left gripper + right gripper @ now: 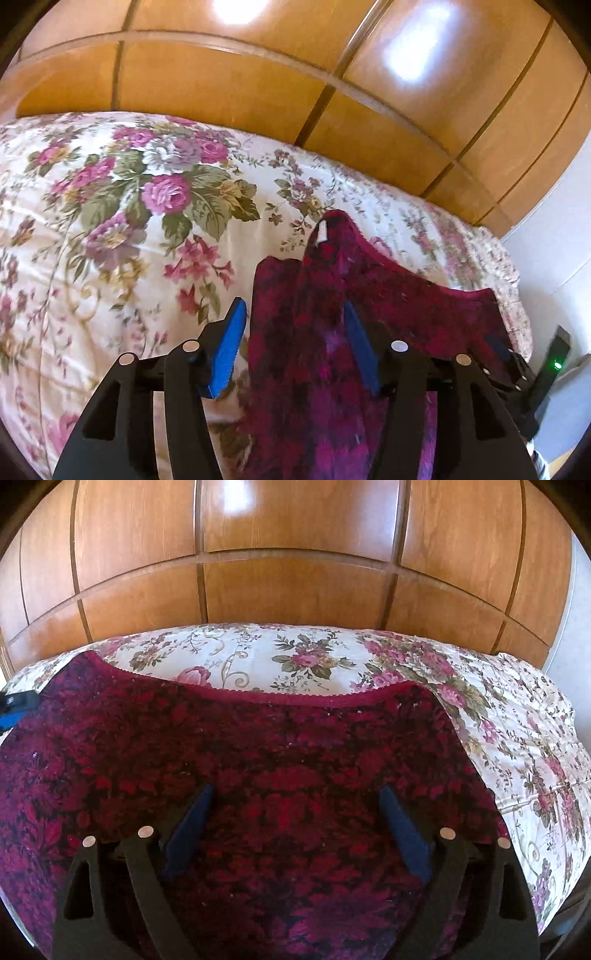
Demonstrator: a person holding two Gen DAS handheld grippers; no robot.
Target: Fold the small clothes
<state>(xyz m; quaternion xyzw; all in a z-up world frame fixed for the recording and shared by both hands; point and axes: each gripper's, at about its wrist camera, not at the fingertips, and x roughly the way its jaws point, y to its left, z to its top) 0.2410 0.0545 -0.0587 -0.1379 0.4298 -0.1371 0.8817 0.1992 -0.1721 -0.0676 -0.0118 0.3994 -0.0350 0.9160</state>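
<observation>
- The dark red and purple floral lace garment [258, 775] lay spread on the cream floral bedspread [517, 738], before the wooden wardrobe [295, 590].
- The left gripper [293, 325] gaped wide, fabric between its blue fingers.
- The right gripper [295, 812] stood released above the cloth.

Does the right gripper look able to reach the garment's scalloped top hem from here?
Probably yes: the right gripper is open over the garment, and nothing lies between it and the hem.
</observation>
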